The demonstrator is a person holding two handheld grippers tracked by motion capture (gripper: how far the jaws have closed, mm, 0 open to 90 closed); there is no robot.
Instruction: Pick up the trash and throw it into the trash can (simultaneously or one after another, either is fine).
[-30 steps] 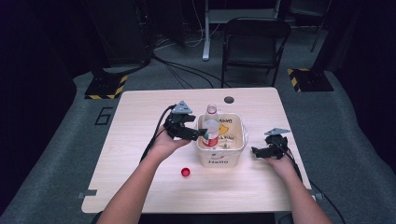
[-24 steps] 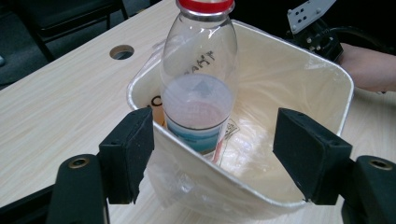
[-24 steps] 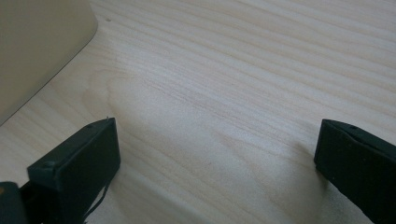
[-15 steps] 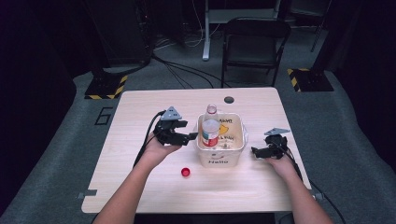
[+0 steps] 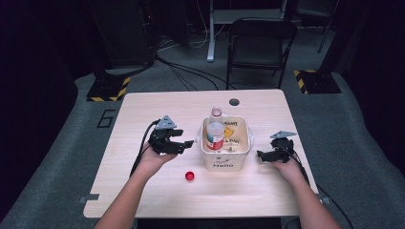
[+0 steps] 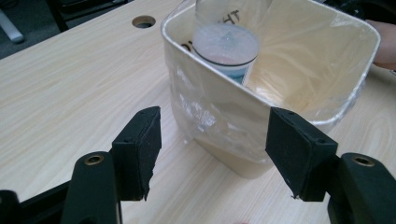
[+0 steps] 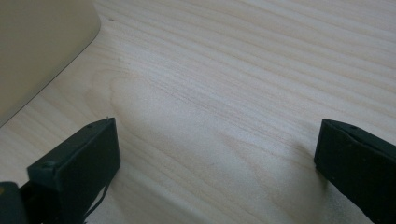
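Left to right: the left gripper [image 5: 187,143] hangs just beside the lined bin [image 5: 248,138], jaws apart with nothing between them, having just been closing. The red cap [image 5: 189,175] lies on the table [image 5: 143,109] near it. The uncapped bottle [image 5: 216,131] leans inside the bin, apparently discarded. The right gripper [image 5: 260,154], jaws wide apart, rests idle beside the bin's other wall.

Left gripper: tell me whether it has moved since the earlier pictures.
Yes. In the high view the left gripper has drawn back from the bin, leftward and toward the person; its empty jaws have just been closing.
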